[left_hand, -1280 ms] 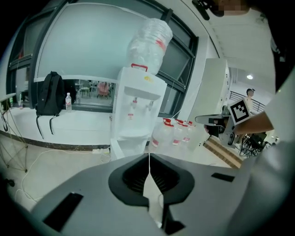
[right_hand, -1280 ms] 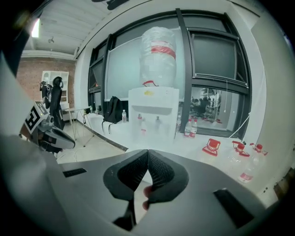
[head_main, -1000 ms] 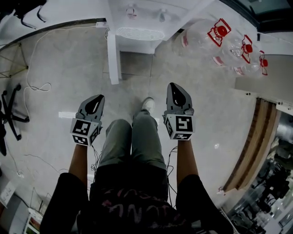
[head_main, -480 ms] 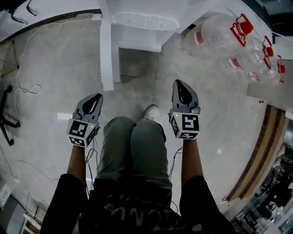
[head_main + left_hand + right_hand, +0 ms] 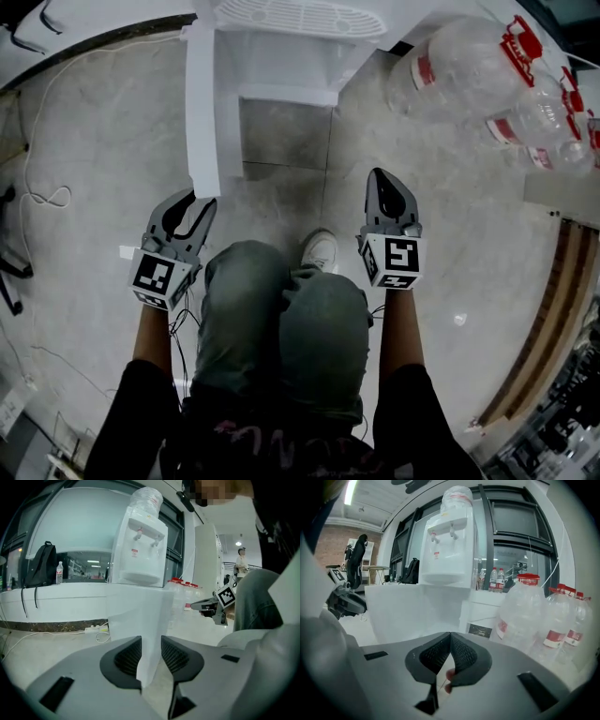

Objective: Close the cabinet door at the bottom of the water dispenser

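Water dispenser (image 5: 286, 56) at the top of the head view, white, bottom cabinet open. Cabinet door (image 5: 202, 112) swung out toward the person, free edge just beside the left gripper (image 5: 181, 217). Clear water bottles (image 5: 459, 70) on the floor to the right, well apart from the door. Left gripper's jaws just opened, now apart, door edge standing between them, pads not seen pressing on it. Right gripper (image 5: 391, 199) pinched together on nothing, beside the knee. Judged an approach step: lined up on the door, no push begun. Next, probably: close on the edge or lay a jaw against the outer face, then swing rightward to the cabinet front.
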`<state>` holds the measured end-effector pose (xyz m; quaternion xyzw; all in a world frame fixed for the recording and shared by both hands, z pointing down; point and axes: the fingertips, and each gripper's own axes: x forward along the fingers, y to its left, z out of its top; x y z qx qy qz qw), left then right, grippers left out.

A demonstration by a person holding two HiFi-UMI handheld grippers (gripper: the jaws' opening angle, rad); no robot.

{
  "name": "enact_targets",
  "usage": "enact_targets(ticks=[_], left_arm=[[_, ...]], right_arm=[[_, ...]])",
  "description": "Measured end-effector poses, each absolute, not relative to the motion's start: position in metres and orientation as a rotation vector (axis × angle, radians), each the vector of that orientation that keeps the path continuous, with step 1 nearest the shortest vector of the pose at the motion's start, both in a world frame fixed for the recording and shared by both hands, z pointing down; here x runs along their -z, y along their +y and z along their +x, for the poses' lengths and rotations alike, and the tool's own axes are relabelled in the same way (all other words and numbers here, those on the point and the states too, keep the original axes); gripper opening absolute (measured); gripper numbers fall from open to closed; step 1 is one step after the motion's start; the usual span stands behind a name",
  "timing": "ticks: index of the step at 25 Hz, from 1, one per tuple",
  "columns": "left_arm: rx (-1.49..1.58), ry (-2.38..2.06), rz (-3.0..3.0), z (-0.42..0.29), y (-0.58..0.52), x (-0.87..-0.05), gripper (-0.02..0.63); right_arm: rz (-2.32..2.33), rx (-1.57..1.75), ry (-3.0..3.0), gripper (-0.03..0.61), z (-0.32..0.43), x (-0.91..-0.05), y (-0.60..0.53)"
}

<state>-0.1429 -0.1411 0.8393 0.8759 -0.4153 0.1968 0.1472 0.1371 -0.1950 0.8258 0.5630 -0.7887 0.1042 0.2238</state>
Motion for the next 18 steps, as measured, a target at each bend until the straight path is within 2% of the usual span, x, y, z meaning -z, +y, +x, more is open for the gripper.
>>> enact_targets(ticks=[6, 18], left_arm=[[-0.451, -1.176, 2.592, -0.120, -0.151, -0.843, 0.138], [-0.516, -1.014, 2.751, -0.055, -0.166, -0.842, 0.114]], right_arm=[[1.624, -0.283, -2.149, 0.014, 0.156, -0.849, -0.190], [1.694, -0.314, -2.130, 0.014, 0.180, -0.866, -0.174]])
